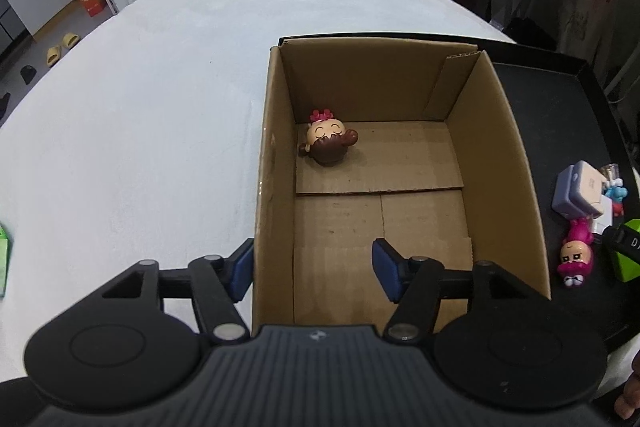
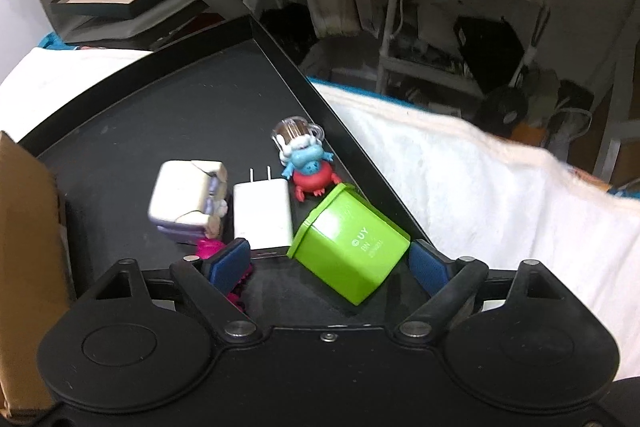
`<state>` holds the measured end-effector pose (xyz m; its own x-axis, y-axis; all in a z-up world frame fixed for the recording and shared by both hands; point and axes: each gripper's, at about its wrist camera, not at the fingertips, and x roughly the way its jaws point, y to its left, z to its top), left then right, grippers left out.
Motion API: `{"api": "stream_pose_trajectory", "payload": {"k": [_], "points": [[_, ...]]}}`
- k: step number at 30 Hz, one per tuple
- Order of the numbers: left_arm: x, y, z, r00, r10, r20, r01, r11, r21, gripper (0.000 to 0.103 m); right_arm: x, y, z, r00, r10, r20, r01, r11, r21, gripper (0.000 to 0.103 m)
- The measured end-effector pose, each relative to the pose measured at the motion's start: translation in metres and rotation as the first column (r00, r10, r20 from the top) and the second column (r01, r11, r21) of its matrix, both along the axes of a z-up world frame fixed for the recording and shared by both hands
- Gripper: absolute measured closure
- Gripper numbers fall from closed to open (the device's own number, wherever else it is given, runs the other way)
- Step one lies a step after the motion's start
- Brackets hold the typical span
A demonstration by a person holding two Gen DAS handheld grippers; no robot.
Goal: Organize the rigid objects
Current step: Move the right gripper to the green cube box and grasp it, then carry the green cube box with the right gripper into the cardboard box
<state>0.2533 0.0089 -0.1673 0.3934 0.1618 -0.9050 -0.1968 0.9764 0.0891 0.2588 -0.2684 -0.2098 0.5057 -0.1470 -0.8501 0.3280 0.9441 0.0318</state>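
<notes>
An open cardboard box (image 1: pixel 276 163) stands on the black tray (image 1: pixel 560 99). A brown doll with a red bow (image 1: pixel 328 143) lies in its far left corner. My left gripper (image 1: pixel 314 273) is open and empty, its jaws straddling the box's near left wall. My right gripper (image 2: pixel 330 263) is open, with a green box (image 2: pixel 350 241) lying tilted between its jaws on the tray (image 2: pixel 180 99). Beyond it lie a white charger (image 2: pixel 262 213), a white and lilac cube (image 2: pixel 188 201), a blue and red figure (image 2: pixel 308 163) and a pink doll (image 2: pixel 210 249), partly hidden.
The tray rests on a white cloth-covered table (image 1: pixel 140 107). The pink doll (image 1: pixel 574 255), lilac cube (image 1: pixel 578 189) and green box (image 1: pixel 628 255) show right of the cardboard box. Shelves and clutter (image 2: pixel 460 7) stand beyond the table. The cardboard box wall (image 2: pixel 24 247) is at my right gripper's left.
</notes>
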Motion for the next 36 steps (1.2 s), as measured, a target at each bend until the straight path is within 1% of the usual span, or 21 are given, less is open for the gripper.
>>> {"api": "stream_pose_trajectory", "payload": {"k": [4,7,11,12,13,14,15,16,23,31,33,36], "points": [[0.005,-0.001,-0.004,1.0,0.012,-0.019,-0.011,1.0,0.022,0.042,0.007,-0.004,-0.008,1.0,-0.014,-0.008,0.014,1.0,0.007,0.017],[0.007,-0.004,-0.005,1.0,0.013,-0.024,-0.012,0.999,0.038,0.042,0.008,-0.008,-0.01,1.0,-0.019,0.015,0.018,0.999,0.042,0.017],[0.009,-0.007,-0.005,0.999,0.015,-0.029,-0.014,0.998,0.055,0.042,0.009,-0.01,-0.011,0.999,-0.017,0.049,0.014,0.998,0.062,0.024],[0.008,-0.007,-0.005,0.999,0.015,-0.028,-0.013,0.998,0.057,0.042,0.009,-0.011,-0.011,0.998,-0.018,0.057,0.014,0.998,0.067,0.029],[0.008,-0.007,-0.005,0.999,0.014,-0.029,-0.012,0.998,0.059,0.042,0.008,-0.012,-0.01,0.998,-0.018,0.068,0.014,0.998,0.069,0.033],[0.008,-0.007,-0.005,1.0,0.012,-0.028,-0.01,0.998,0.061,0.042,0.007,-0.012,-0.009,0.997,-0.018,0.076,0.013,0.998,0.063,0.04],[0.008,-0.008,-0.005,1.0,0.011,-0.028,-0.009,0.998,0.062,0.042,0.006,-0.011,-0.008,0.996,-0.017,0.083,0.013,0.999,0.053,0.05],[0.008,-0.008,-0.005,1.0,0.012,-0.027,-0.01,0.998,0.062,0.042,0.006,-0.011,-0.007,0.996,-0.016,0.09,0.012,0.999,0.049,0.054],[0.004,-0.007,-0.004,1.0,0.011,-0.017,-0.01,0.999,0.053,0.042,0.004,-0.012,-0.006,0.996,-0.004,0.092,-0.005,0.996,0.09,0.054],[0.001,-0.002,-0.002,1.0,0.018,-0.008,-0.018,1.0,0.017,0.042,-0.003,-0.006,0.008,0.992,0.02,0.128,-0.031,0.996,0.079,0.054],[0.001,0.001,-0.001,1.0,0.016,-0.004,-0.016,1.0,0.006,0.042,-0.004,-0.004,0.013,0.99,0.039,0.136,-0.052,0.995,0.09,0.054],[0.0,0.005,-0.001,1.0,0.014,0.005,-0.014,1.0,-0.01,0.042,-0.005,0.003,0.025,0.984,0.068,0.162,-0.08,0.994,0.072,0.054]]}}
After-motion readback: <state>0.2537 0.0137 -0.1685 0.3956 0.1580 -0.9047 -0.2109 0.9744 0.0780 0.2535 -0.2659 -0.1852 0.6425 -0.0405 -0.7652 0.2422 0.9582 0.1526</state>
